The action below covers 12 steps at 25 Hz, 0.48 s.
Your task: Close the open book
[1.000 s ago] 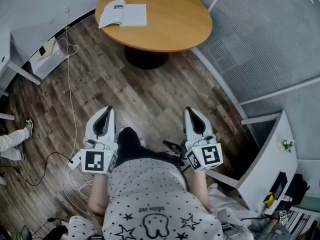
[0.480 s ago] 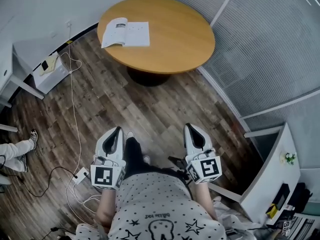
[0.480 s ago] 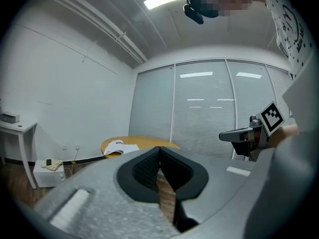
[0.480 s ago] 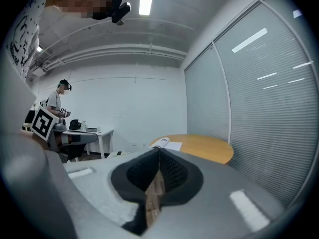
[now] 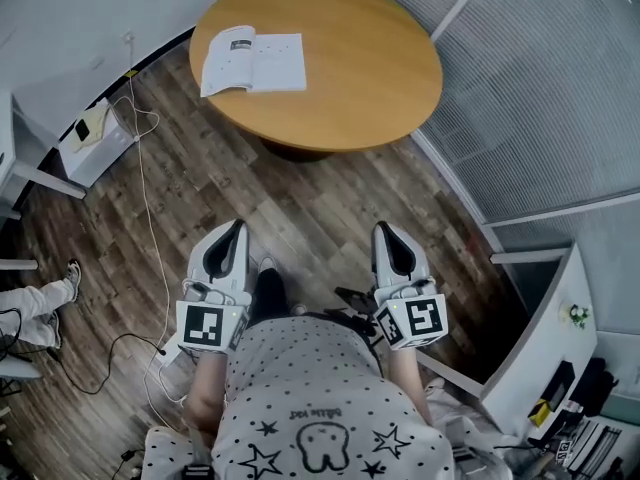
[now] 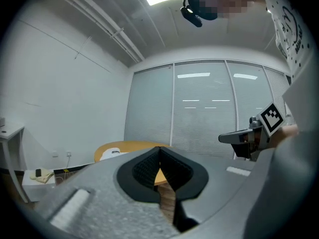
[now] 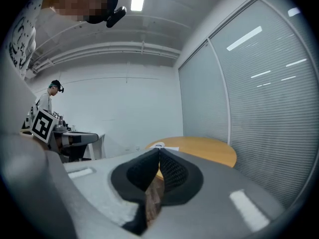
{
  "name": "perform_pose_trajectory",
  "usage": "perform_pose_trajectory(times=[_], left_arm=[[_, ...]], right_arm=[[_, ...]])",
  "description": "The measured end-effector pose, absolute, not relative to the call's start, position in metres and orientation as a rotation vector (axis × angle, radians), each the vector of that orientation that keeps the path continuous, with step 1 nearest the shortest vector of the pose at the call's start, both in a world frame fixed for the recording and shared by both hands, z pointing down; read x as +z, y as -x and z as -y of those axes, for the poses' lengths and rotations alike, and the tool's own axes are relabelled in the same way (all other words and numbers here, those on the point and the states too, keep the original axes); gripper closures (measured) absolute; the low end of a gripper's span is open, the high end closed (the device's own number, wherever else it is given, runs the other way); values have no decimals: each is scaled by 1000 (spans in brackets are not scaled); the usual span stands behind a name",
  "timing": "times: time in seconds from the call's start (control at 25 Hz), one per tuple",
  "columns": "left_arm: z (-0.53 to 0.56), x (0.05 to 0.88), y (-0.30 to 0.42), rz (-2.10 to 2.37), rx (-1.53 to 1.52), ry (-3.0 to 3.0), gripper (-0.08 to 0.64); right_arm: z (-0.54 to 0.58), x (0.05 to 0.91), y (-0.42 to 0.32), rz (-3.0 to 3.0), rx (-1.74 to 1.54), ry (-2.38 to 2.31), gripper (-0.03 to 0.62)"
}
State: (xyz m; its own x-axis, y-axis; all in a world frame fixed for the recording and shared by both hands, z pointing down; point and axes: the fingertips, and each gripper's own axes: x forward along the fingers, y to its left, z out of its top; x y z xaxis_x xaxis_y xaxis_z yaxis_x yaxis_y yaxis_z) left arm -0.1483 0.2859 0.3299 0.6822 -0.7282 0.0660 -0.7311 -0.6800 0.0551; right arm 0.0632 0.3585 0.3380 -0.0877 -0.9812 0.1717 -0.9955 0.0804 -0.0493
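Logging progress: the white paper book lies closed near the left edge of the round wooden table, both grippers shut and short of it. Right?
No: the head view shows the white paper book lying open, pages up. The rest holds: near the round wooden table's left edge, left gripper and right gripper shut and short of it.

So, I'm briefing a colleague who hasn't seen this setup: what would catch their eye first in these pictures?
The round wooden table at the top of the head view stands out, with an open book lying near its left edge. Below it, well short of the table, the left hand-held gripper and the right hand-held gripper are held side by side over the wooden floor, both shut and empty.
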Motion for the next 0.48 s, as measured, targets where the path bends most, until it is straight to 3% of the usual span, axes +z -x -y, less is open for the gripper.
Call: perform_pose_trajectory(times=[0.48], left_arm=[[-194,334,157,1168,82,-2835,551]], right_arm=[[-274,343,-70,2126,271,-2193,588]])
